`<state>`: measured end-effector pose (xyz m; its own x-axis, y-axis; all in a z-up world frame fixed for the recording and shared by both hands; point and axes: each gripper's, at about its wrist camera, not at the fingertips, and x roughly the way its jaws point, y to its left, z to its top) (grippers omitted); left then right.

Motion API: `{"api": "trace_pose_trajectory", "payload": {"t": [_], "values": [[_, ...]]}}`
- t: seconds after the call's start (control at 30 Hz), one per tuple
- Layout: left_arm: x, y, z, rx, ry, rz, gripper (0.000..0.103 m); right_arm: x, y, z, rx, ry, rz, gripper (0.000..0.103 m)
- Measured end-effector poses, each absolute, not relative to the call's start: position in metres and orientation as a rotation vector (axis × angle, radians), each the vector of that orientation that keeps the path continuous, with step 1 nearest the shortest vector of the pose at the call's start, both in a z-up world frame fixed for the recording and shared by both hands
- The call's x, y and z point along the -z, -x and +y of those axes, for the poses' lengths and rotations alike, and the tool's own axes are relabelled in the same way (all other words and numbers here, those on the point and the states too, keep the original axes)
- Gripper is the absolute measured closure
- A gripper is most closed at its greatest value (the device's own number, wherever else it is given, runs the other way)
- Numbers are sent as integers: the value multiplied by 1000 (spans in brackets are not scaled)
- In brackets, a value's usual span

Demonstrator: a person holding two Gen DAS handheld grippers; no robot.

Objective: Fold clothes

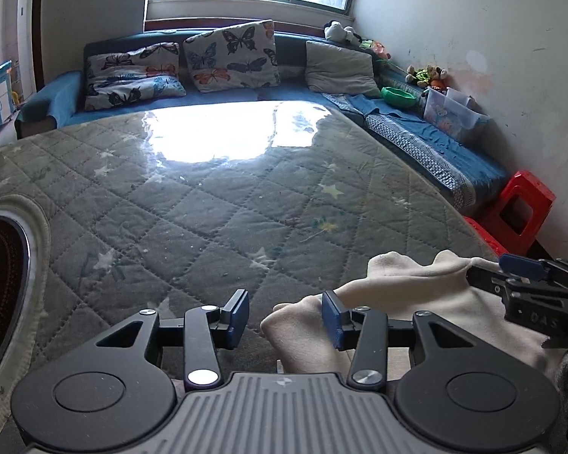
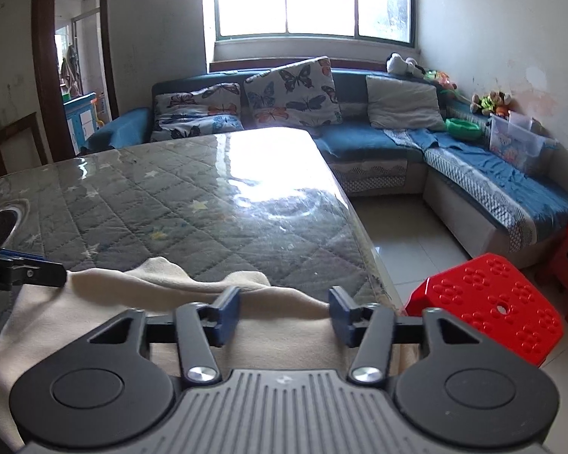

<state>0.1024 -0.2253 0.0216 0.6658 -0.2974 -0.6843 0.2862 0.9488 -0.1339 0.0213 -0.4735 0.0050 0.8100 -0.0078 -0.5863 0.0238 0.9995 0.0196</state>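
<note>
A cream cloth point(image 1: 409, 295) lies bunched on the near part of the quilted table point(image 1: 208, 204); it also shows in the right wrist view point(image 2: 163, 287). My left gripper point(image 1: 285, 317) is open, low over the cloth's left edge, with the cloth's corner between its fingers. My right gripper point(image 2: 284, 316) is open over the cloth's right part, near the table's right edge. The right gripper also shows in the left wrist view point(image 1: 518, 276), at the cloth's right side. The left gripper shows at the left of the right wrist view point(image 2: 22, 268).
A round black inset point(image 1: 0, 283) sits in the table at the left. A blue corner sofa point(image 2: 473, 174) with butterfly cushions point(image 2: 291, 90) stands behind and to the right. Red plastic stools point(image 2: 492, 306) stand on the tiled floor off the table's right edge.
</note>
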Motion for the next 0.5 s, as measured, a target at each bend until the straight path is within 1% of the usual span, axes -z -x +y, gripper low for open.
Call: {"api": "trace_pose_trajectory", "payload": {"t": [0.03,0.1,0.17,0.23,0.27,0.33,0.37,0.4,0.5], "values": [[-22,-100,-225,329,12,771,53,-7,-18,-471,8,-20,623,39],[-23,-95,-225,330,11,770,51,-9,-11,-465,-9,-11,618,28],[-24,-89,-225,336,7,770,50,-10,-3,-459,-23,-6,618,27],[-25,-80,-224,342,2,763,46,-10,6,-454,-33,-9,620,21],[-26,-75,-223,347,-3,757,46,-11,11,-452,-36,-10,620,15],[-26,-64,-221,362,-19,748,44,-11,21,-448,-40,-16,618,15],[-26,-58,-221,368,-28,743,41,-11,27,-447,-43,-20,616,14],[-25,-52,-220,372,-37,740,39,-11,34,-445,-46,-24,614,10],[-21,-37,-220,383,-59,738,39,-9,48,-439,-52,-25,626,8]]}}
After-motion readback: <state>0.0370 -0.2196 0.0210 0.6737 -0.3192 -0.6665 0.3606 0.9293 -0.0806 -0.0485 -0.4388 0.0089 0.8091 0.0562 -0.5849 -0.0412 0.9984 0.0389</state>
